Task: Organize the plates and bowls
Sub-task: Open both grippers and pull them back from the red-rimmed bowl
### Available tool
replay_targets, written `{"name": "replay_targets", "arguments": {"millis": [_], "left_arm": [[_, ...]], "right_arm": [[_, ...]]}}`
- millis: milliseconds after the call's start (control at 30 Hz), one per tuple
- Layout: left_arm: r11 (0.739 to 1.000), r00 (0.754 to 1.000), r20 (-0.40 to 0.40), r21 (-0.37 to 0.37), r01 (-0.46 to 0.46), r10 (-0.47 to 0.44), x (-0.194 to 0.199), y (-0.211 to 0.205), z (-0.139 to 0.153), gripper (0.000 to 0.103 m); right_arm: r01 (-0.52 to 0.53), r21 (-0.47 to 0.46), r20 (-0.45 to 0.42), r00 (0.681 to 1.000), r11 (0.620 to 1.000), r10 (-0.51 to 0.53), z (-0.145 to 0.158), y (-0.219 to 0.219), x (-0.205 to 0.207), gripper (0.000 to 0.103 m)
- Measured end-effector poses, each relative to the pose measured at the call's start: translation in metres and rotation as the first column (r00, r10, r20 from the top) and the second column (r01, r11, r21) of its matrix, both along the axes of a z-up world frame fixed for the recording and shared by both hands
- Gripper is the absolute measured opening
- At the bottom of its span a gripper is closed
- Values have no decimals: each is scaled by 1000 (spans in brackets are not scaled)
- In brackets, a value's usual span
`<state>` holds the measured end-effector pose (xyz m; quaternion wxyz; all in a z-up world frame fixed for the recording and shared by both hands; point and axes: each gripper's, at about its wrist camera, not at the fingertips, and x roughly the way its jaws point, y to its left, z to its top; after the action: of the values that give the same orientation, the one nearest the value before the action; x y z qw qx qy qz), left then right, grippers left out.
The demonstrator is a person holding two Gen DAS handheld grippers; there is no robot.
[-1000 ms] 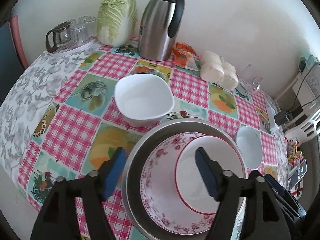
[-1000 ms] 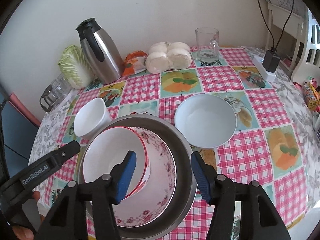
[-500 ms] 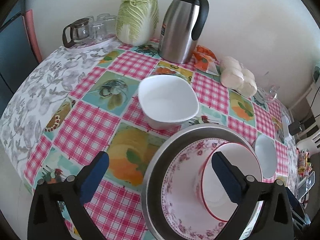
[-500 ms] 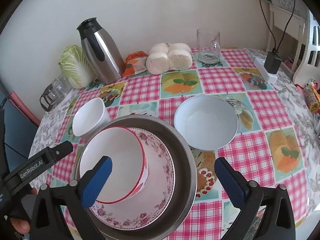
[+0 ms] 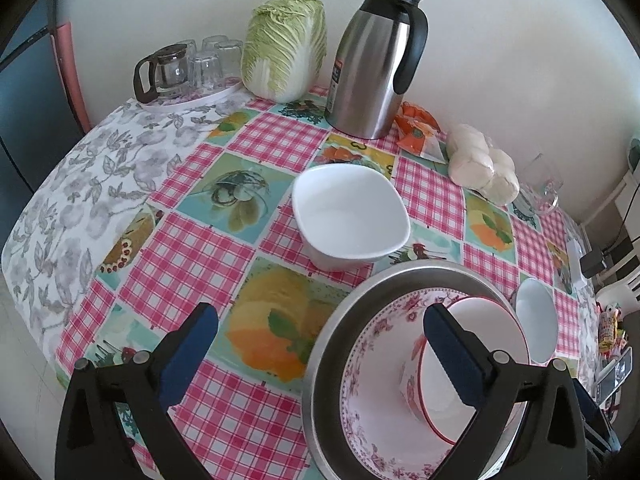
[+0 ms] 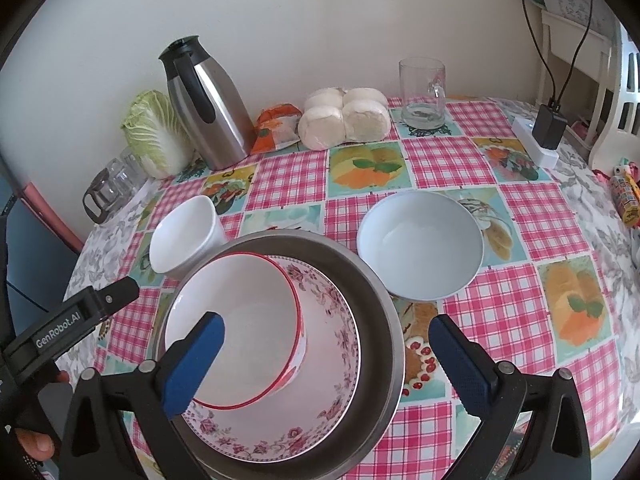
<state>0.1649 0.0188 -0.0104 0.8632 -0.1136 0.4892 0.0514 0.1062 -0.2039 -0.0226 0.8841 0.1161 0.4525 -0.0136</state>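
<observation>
A steel basin (image 6: 384,320) near the table's front holds a pink floral plate (image 6: 332,392), and a red-rimmed white bowl (image 6: 240,328) stands on that plate. The stack also shows in the left wrist view (image 5: 340,344). A squarish white bowl (image 5: 348,216) stands beyond the basin to the left, also in the right wrist view (image 6: 184,240). A round white bowl (image 6: 420,248) stands to its right. My left gripper (image 5: 316,352) is open and empty over the basin's left rim. My right gripper (image 6: 328,360) is open and empty above the stack.
At the back stand a steel thermos jug (image 5: 376,60), a cabbage (image 5: 284,44), a tray of glasses (image 5: 188,68), an orange packet (image 6: 276,128), wrapped buns (image 6: 344,120) and a glass mug (image 6: 422,92). A power strip with a charger (image 6: 540,136) lies at the right edge.
Both grippers opened wide, letting go of the red-rimmed bowl, which now rests on the floral plate. The left gripper drew back and to the left.
</observation>
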Motion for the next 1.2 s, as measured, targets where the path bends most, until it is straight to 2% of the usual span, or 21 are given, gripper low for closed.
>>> {"name": "replay_targets", "arguments": {"millis": [233,367,533,700,867,1100,1200], "left_arm": [[1000,1000,7,15,-15,15,4,14,4,102],[999,1000,11,52,-13,12,8,22,6,102],[1000,999,21,4,-25,25,12,38,7,102],[998,998,20,7,-61,61,18,54,4,102],[996,996,11,-42,-84,84,25,69,-4,102],[995,997,2,-69,-76,76,36,75,-13,102],[995,997,1,-67,-77,77,41,77,-16,102]], "right_arm": [[2,31,34,999,1000,-3,6,6,-2,103],[-5,40,41,999,999,3,8,12,-2,103],[-12,33,27,1000,999,11,5,19,2,103],[-22,0,13,1000,1000,22,4,30,5,103],[-45,-37,2,999,998,45,6,48,10,103],[-78,-80,-4,997,994,78,12,74,22,103],[-80,-49,-13,997,996,79,13,79,30,103]]}}
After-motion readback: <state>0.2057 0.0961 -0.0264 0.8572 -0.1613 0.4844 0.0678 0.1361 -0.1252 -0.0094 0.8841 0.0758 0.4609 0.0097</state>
